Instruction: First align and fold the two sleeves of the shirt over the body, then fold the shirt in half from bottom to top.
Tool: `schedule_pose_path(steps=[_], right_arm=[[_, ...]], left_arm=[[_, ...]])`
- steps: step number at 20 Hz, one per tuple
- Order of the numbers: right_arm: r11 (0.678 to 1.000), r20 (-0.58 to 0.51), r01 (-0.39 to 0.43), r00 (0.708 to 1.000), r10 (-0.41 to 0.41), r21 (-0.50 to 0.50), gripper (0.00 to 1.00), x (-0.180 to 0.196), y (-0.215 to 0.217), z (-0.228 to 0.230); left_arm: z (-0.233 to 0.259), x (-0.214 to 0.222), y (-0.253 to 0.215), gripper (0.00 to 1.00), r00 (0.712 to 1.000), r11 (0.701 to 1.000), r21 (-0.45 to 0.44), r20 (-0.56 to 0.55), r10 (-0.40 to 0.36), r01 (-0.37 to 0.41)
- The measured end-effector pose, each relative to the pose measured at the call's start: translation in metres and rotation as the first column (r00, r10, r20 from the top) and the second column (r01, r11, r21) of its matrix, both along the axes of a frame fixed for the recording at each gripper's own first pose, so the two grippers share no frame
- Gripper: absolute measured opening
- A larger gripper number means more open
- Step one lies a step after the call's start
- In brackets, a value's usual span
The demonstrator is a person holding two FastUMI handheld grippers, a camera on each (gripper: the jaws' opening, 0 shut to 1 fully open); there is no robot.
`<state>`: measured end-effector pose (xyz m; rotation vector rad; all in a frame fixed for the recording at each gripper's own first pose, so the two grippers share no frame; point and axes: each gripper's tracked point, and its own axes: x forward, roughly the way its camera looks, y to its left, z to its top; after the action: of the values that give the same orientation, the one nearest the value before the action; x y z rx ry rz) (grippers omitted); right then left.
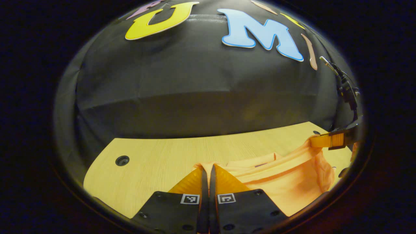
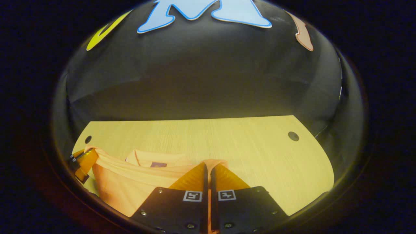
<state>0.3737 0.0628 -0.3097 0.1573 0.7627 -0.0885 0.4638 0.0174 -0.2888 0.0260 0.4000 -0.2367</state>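
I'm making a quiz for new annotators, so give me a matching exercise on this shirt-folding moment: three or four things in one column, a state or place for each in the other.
Things:
1. shirt
2. left hand-held gripper
3. right hand-held gripper
4. table

States or places:
A. bare light wood with a dark round hole
B. shut on the shirt's edge, with the other hand-held gripper at the far right of its view
C. orange, lifted edge stretched between two grips
D. shut on the shirt's edge, with the other hand-held gripper at the far left of its view

Pairs: 1-C, 2-B, 3-D, 4-A
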Motion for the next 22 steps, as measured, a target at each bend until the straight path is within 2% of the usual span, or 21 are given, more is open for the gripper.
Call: schedule_pose_path(steps=[6,8,9,10,11,12,13,14,15,16,17,19,20,21,22], right_arm=[[0.999,-0.038,-0.023,0.999,0.021,-0.031,0.05,-0.008,0.007,-0.007],[0.998,-0.039,-0.035,0.999,0.033,-0.055,0.11,-0.01,0.005,-0.004],[0.997,-0.036,-0.044,0.998,0.042,-0.063,0.18,-0.011,0.005,-0.001],[0.996,-0.032,-0.053,0.998,0.05,-0.07,0.19,-0.013,0.005,0.001],[0.995,-0.031,-0.061,0.998,0.059,-0.08,0.24,-0.016,0.004,0.003],[0.993,-0.031,-0.072,0.997,0.069,-0.09,0.29,-0.021,0.004,0.007],[0.991,-0.023,-0.082,0.997,0.08,-0.102,0.49,-0.025,0.003,0.01],[0.989,-0.008,-0.094,0.996,0.093,-0.112,0.57,-0.028,0.001,0.016],[0.988,0.004,-0.102,0.995,0.104,-0.119,0.73,-0.032,0.0,0.022],[0.987,0.015,-0.111,0.993,0.113,-0.119,0.78,-0.037,-0.001,0.027],[0.987,0.027,-0.116,0.992,0.12,-0.114,0.88,-0.043,-0.002,0.033],[0.988,0.058,-0.116,0.991,0.122,-0.102,0.89,-0.054,-0.007,0.046],[0.988,0.075,-0.114,0.99,0.122,-0.1,0.91,-0.061,-0.01,0.054],[0.988,0.09,-0.113,0.988,0.123,-0.103,0.97,-0.069,-0.014,0.062],[0.987,0.103,-0.113,0.987,0.124,-0.113,0.96,-0.077,-0.019,0.069]], left_arm=[[-0.003,-0.006,0.001,0.1,0.999,1.0,0.007,-0.03,-0.026,0.026],[0.0,-0.01,0.001,0.14,0.999,1.0,0.005,-0.038,-0.026,0.026],[0.004,-0.011,0.0,0.16,0.999,1.0,-0.003,-0.04,-0.026,0.026],[0.005,-0.015,0.0,0.16,0.999,1.0,-0.007,-0.037,-0.023,0.023],[0.009,-0.018,0.002,0.17,0.999,1.0,-0.004,-0.033,-0.015,0.014],[0.012,-0.023,0.003,0.28,0.999,1.0,0.001,-0.032,-0.01,0.01],[0.017,-0.028,0.004,0.39,1.0,1.0,0.003,-0.028,-0.003,0.003],[0.025,-0.033,0.002,0.5,1.0,1.0,-0.009,-0.023,-0.006,0.006],[0.033,-0.038,0.003,0.67,1.0,1.0,-0.014,-0.011,0.001,-0.001],[0.04,-0.043,0.004,0.76,1.0,1.0,-0.012,0.006,0.013,-0.013],[0.048,-0.049,0.006,0.8,1.0,1.0,-0.012,0.018,0.021,-0.021],[0.063,-0.064,0.006,0.87,0.998,0.999,-0.018,0.038,0.042,-0.041],[0.07,-0.072,0.006,0.89,0.997,0.998,-0.025,0.048,0.053,-0.052],[0.077,-0.079,0.006,0.91,0.996,0.997,-0.028,0.056,0.069,-0.067],[0.083,-0.086,0.007,0.91,0.994,0.996,-0.029,0.066,0.084,-0.082]])
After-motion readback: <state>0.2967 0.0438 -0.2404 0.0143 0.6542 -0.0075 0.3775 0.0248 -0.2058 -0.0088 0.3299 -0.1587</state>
